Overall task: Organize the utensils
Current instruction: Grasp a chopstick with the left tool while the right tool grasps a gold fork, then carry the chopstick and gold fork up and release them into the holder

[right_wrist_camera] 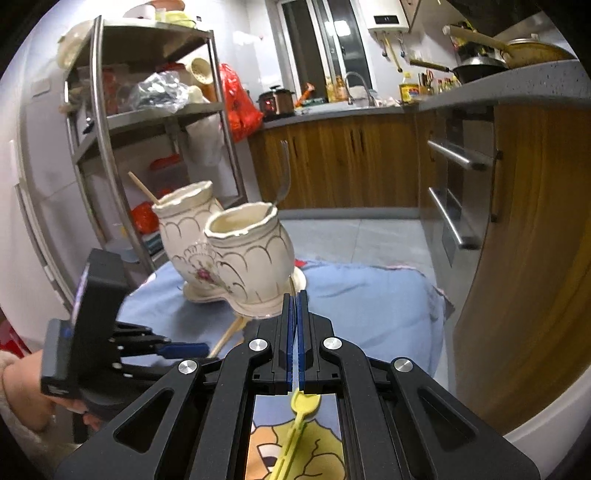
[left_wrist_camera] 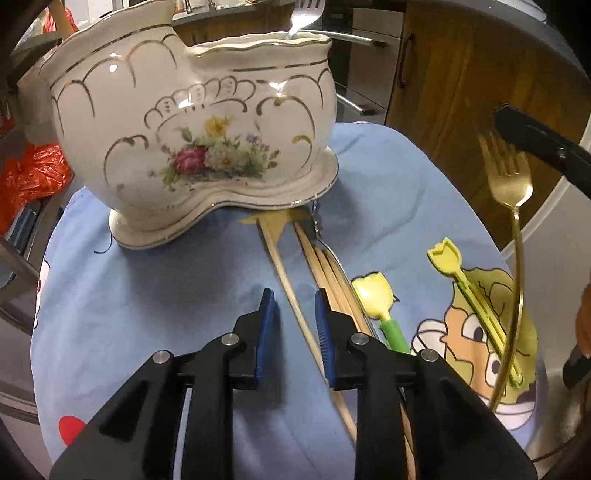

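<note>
A white ceramic two-compartment holder (left_wrist_camera: pixel 192 136) with gold trim and flowers stands on the blue cloth; it also shows in the right wrist view (right_wrist_camera: pixel 240 251). A silver fork (left_wrist_camera: pixel 306 14) stands in its right compartment, a wooden stick (right_wrist_camera: pixel 142 186) in the other. My left gripper (left_wrist_camera: pixel 293 306) is open, low over a wooden chopstick (left_wrist_camera: pixel 291 295), beside more chopsticks (left_wrist_camera: pixel 332 280). My right gripper (right_wrist_camera: pixel 295 306) is shut on a gold fork (left_wrist_camera: pixel 511 192), held above the cloth at the right. Two yellow tulip-ended utensils (left_wrist_camera: pixel 373 291) (left_wrist_camera: pixel 447 254) lie on the cloth.
The blue cartoon-print cloth (left_wrist_camera: pixel 166 280) covers a round table. Wooden cabinets (right_wrist_camera: pixel 351 158) with metal drawer handles stand behind and right. A metal shelf rack (right_wrist_camera: pixel 110 129) with red bags stands at the left.
</note>
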The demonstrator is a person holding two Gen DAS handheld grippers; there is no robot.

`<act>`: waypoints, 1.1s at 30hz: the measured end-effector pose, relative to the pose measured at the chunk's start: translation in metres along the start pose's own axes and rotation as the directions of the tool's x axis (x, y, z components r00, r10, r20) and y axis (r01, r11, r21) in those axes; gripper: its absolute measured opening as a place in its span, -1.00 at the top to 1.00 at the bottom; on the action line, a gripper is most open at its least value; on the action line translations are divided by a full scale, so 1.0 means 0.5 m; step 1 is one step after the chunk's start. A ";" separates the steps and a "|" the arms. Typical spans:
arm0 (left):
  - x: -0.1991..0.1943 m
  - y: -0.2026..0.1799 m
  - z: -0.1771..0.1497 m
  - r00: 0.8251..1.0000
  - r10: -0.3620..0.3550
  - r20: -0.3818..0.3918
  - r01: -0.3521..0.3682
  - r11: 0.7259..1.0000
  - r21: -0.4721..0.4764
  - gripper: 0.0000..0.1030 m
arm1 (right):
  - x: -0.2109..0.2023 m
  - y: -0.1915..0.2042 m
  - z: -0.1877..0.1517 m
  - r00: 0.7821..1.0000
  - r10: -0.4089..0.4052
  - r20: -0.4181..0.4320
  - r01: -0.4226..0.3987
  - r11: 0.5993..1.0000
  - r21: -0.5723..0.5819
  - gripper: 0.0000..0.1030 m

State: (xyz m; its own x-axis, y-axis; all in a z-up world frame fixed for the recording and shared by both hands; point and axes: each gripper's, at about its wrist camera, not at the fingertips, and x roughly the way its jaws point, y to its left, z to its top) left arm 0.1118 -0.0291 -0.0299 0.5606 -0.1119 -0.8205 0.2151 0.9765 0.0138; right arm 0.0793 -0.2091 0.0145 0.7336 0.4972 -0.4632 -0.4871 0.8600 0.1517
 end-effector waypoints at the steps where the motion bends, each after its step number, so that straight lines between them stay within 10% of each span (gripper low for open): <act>1: 0.000 0.001 0.002 1.000 0.008 0.005 -0.008 1.000 0.001 0.81 | -0.007 0.002 0.001 1.000 0.004 0.014 -0.003 1.000 -0.004 0.95; 11: -0.109 0.041 -0.039 0.983 -0.021 0.185 0.017 1.000 0.023 0.92 | -0.065 0.024 0.018 0.987 -0.038 0.158 0.044 0.998 -0.036 0.94; 24: -0.072 0.039 -0.062 0.997 -0.058 -0.058 0.066 0.987 0.148 0.89 | -0.050 0.034 0.022 0.986 -0.059 0.156 0.063 0.998 -0.025 0.94; 33: -0.087 0.046 -0.103 0.998 -0.056 0.008 0.053 0.977 0.204 0.92 | -0.060 0.048 0.032 0.980 -0.068 0.185 0.074 0.997 -0.026 0.93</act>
State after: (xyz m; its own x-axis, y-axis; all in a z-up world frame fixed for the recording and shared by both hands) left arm 0.0513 0.0075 -0.0231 0.5541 -0.1681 -0.8153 0.4034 0.9109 0.0864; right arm 0.0535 -0.2015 0.0459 0.8400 0.4503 -0.3027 -0.4439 0.8911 0.0939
